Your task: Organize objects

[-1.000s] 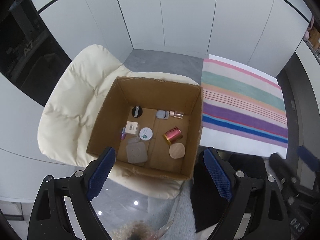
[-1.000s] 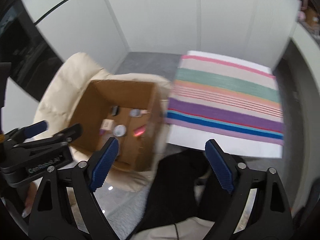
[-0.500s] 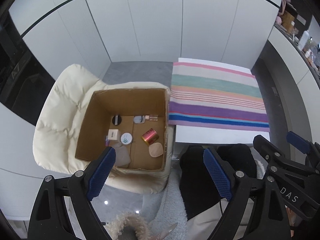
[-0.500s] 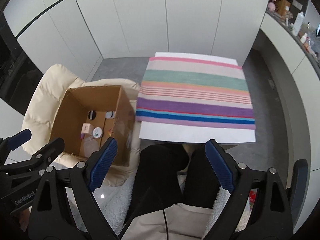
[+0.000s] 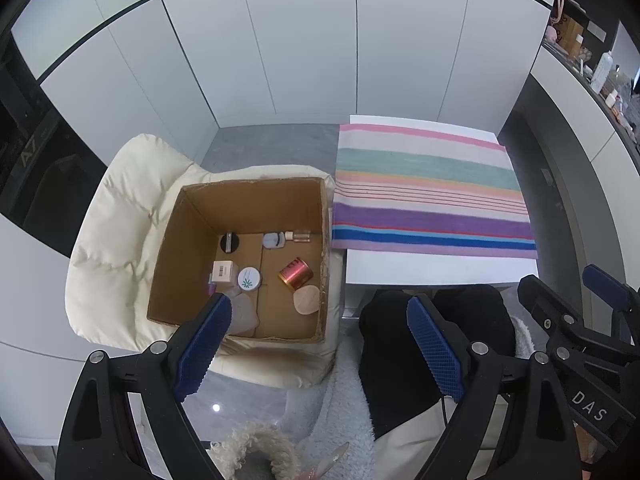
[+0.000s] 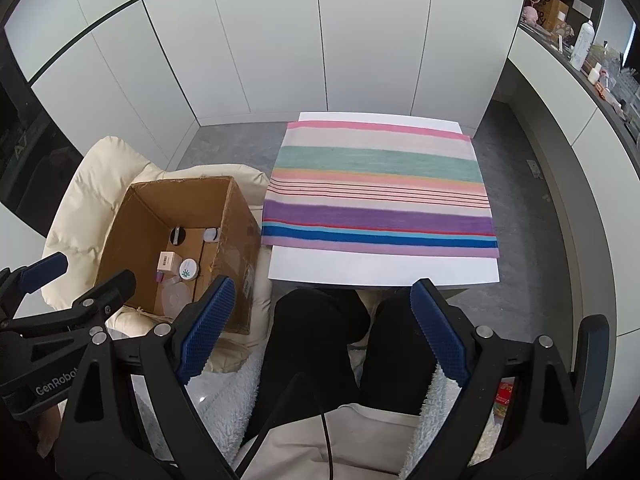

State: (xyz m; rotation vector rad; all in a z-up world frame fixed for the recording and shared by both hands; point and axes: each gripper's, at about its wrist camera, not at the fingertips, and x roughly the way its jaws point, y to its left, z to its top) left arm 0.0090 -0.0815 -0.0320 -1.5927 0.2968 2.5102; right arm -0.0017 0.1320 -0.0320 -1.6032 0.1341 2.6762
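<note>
An open cardboard box (image 5: 192, 240) sits on a cream padded chair (image 5: 116, 240); it also shows in the right wrist view (image 6: 132, 224). Inside lie a red-gold tin (image 5: 295, 274), a round white jar (image 5: 249, 279), a small white carton (image 5: 224, 271), a beige pad (image 5: 306, 300), a black disc (image 5: 229, 242) and a small bottle (image 5: 298, 236). My left gripper (image 5: 318, 340) is open and empty, high above the box's near edge. My right gripper (image 6: 320, 320) is open and empty, above the person's lap.
A white table (image 6: 380, 268) with a striped cloth (image 6: 380, 188) stands to the right of the box. The person's black-trousered legs (image 6: 344, 332) are below the table's near edge. White cupboard doors line the back. A cluttered counter (image 6: 592, 60) runs along the right.
Both grippers have risen and pulled back from the box, so the box looks smaller and the table has come into full view. Both stay open and empty.
</note>
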